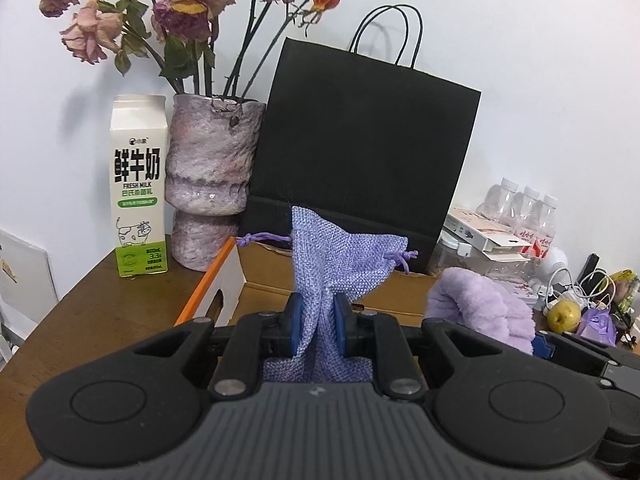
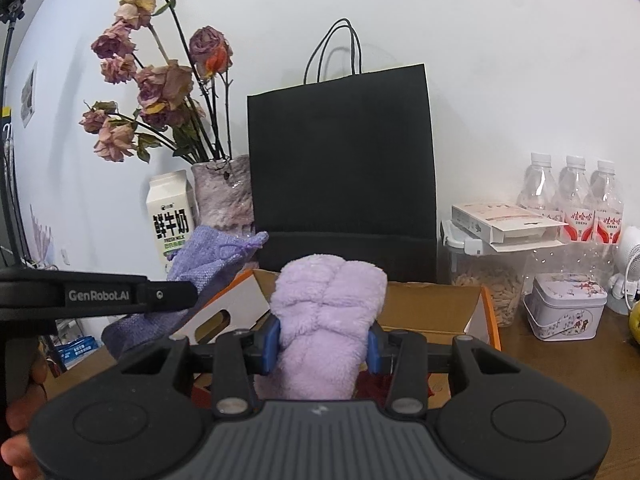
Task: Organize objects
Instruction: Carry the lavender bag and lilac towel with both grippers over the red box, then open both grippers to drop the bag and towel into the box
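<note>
Pouch (image 1: 344,256): purple drawstring cloth, pinched in left gripper (image 1: 318,330), held in the air over the open cardboard box (image 2: 436,300). Right gripper (image 2: 322,344) is clamped on a fluffy lilac towel (image 2: 328,308), also above the box. Neither is dropped in yet. Looks mid-task: both items lifted, placement still to do.

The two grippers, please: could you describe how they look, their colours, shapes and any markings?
Both are alike. The left gripper and right gripper have matte black linkage arms with silver pivot pins, blue finger pads, and a ribbed grey body flanked by two rounded black lobes with circular insets. In the right wrist view, the left gripper's black side bar reads "GenRobot.AI" in white. No cables or sleeves show.
</note>
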`<state>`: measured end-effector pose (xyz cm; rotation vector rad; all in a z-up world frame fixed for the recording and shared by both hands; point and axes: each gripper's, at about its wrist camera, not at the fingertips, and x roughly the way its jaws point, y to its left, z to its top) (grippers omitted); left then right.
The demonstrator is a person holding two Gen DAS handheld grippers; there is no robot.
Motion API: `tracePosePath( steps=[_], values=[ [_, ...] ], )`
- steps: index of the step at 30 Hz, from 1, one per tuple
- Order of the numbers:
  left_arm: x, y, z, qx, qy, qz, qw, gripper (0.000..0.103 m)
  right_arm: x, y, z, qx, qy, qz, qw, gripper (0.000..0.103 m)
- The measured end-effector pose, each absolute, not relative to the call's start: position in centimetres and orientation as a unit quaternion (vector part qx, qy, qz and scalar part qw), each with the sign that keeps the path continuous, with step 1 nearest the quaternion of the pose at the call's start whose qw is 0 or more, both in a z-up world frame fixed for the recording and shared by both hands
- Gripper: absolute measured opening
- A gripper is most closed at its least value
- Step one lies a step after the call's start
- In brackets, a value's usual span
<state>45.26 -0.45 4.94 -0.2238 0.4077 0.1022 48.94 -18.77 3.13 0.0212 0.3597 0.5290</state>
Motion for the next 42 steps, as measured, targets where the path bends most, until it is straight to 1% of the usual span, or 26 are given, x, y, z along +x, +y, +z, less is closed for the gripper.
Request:
tracePosePath(
  steps=[15, 27, 28, 29, 30, 31, 32, 33, 34, 35, 42],
  values=[
    [49.5, -0.4, 3.9, -0.103, 0.220, 0.044, 0.969, 0.017, 53.0, -19.1, 1.8, 0.010, 0.189, 0.235, 0.953, 0.039],
    [50.9, -0.7, 3.1, -0.093, 0.227, 0.047, 0.968, 0.018, 53.8, -18.8, 0.9, 0.008, 0.194, 0.235, 0.952, 0.040],
    [50.9, -0.7, 3.1, -0.093, 0.227, 0.047, 0.968, 0.022, 53.8, -18.8, 0.8, 0.007, 0.195, 0.234, 0.952, 0.041],
    [51.0, -0.7, 3.0, -0.092, 0.229, 0.050, 0.968, 0.033, 53.8, -18.8, 0.8, 0.007, 0.198, 0.235, 0.952, 0.047],
    [51.0, -0.7, 3.0, -0.090, 0.230, 0.054, 0.967, 0.042, 53.9, -18.7, 0.7, 0.007, 0.202, 0.234, 0.951, 0.052],
    [51.0, -0.7, 2.9, -0.089, 0.231, 0.059, 0.967, 0.062, 54.0, -18.7, 0.6, 0.006, 0.206, 0.233, 0.950, 0.057],
    [51.0, -0.7, 2.8, -0.089, 0.229, 0.064, 0.967, 0.082, 54.1, -18.5, 0.5, 0.002, 0.212, 0.234, 0.949, 0.071],
    [51.0, -0.7, 2.8, -0.089, 0.224, 0.069, 0.968, 0.093, 54.1, -18.4, 0.4, -0.001, 0.215, 0.232, 0.949, 0.088],
    [50.8, -0.6, 2.8, -0.089, 0.217, 0.077, 0.969, 0.103, 54.0, -18.3, 0.3, -0.005, 0.216, 0.228, 0.949, 0.095],
    [50.7, -0.6, 2.9, -0.088, 0.208, 0.087, 0.970, 0.103, 54.0, -18.2, 0.3, -0.010, 0.217, 0.225, 0.950, 0.103],
    [50.8, -0.5, 2.7, -0.086, 0.217, 0.092, 0.968, 0.103, 54.0, -17.8, 0.0, -0.024, 0.226, 0.216, 0.949, 0.103]
  ],
)
